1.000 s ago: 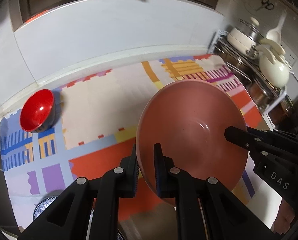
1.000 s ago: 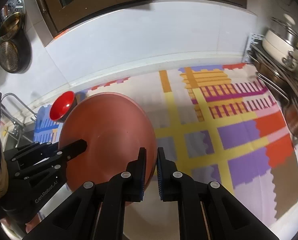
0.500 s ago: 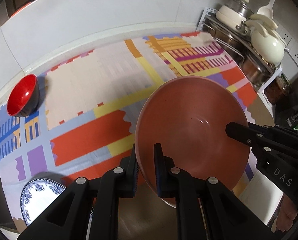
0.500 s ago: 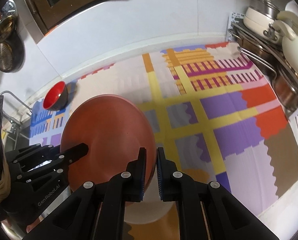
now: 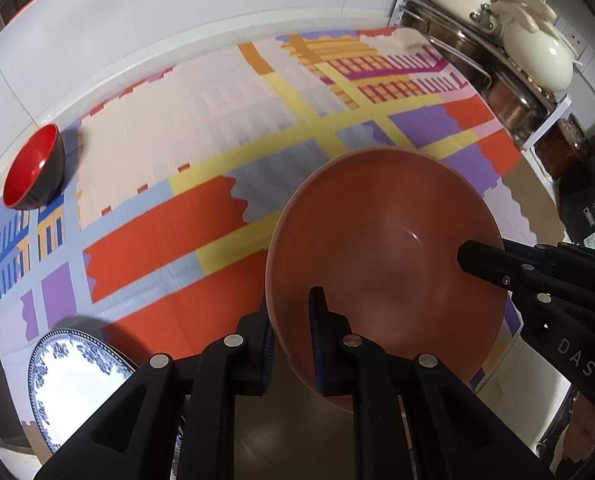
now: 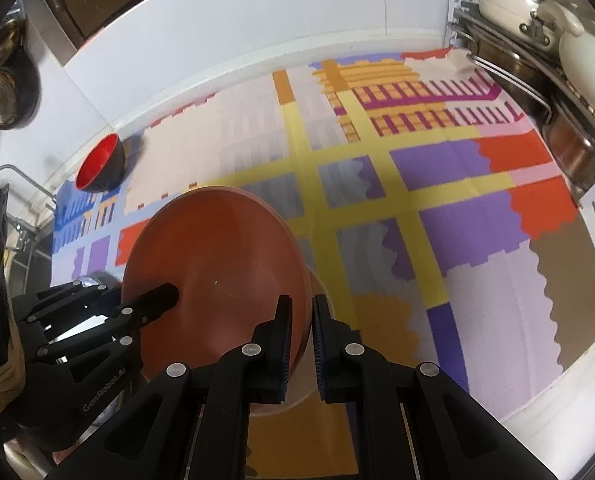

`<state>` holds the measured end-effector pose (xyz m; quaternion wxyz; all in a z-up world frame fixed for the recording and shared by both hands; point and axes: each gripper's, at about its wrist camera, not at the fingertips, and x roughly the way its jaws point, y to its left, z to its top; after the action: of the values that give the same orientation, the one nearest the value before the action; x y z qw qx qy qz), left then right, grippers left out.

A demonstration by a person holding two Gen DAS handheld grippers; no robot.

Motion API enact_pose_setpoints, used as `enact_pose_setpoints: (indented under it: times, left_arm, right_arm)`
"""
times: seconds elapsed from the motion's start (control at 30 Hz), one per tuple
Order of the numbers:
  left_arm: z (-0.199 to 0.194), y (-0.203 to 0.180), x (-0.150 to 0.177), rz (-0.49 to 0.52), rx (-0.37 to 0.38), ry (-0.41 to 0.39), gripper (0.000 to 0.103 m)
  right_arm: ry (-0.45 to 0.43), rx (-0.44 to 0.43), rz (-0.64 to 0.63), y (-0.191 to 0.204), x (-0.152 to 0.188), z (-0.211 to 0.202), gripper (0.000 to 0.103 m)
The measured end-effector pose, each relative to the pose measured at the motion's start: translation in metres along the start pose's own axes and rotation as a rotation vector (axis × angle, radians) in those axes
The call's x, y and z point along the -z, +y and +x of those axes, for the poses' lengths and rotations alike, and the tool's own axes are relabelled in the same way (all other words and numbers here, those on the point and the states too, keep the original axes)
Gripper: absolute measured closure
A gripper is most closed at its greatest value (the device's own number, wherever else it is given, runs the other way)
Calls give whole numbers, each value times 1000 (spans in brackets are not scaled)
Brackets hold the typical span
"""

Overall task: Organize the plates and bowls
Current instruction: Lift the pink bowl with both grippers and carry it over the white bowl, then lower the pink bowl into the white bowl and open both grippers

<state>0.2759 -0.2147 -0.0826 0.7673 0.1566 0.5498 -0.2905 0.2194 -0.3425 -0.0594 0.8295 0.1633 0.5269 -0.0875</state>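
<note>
A large terracotta-pink bowl (image 5: 385,248) is held in the air above the patterned mat, tilted on edge. My left gripper (image 5: 291,320) is shut on its left rim. My right gripper (image 6: 301,320) is shut on the opposite rim of the same bowl (image 6: 217,272). Each gripper shows in the other's view, the right gripper (image 5: 509,268) and the left gripper (image 6: 137,308). A small red bowl with a black outside (image 5: 33,168) lies tipped on the mat's far left corner; it also shows in the right wrist view (image 6: 99,170). A blue-and-white plate (image 5: 77,384) sits at the near left.
A colourful patterned mat (image 5: 225,128) covers the counter up to a white wall. A metal rack with pots, pans and a cream kettle (image 5: 533,52) stands on the right. Pans (image 6: 5,92) hang at the far left over a sink edge.
Both grippers have drawn the pink bowl back toward the near edge of the counter and lifted it; more of the mat and the blue-and-white plate have come into view.
</note>
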Motion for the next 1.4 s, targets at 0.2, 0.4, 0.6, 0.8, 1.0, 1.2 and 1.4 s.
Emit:
enact_pose_setpoints:
  times: [0.2, 0.4, 0.6, 0.8, 1.0, 1.2, 1.4]
  left_arm:
    - [9, -5, 5, 13, -14, 25, 86]
    - [12, -9, 8, 24, -27, 24, 81]
    - [13, -10, 8, 31, -25, 32, 68]
    - [7, -9, 8, 32, -36, 4, 54]
    - [-3, -4, 6, 23, -36, -22, 53]
    - [-22, 3, 3, 26, -44, -76, 53]
    - [-42, 22, 2, 6, -64, -134, 51]
  right_arm:
    - [30, 1, 3, -3, 9, 7, 92]
    - [47, -3, 6, -7, 14, 11, 92]
    - [53, 11, 9, -9, 19, 14, 91]
    - [56, 26, 8, -10, 21, 14, 90]
    - [38, 47, -5, -6, 21, 10, 90]
    - [-7, 57, -29, 2, 17, -4, 90]
    - [-46, 31, -56, 19, 11, -15, 83]
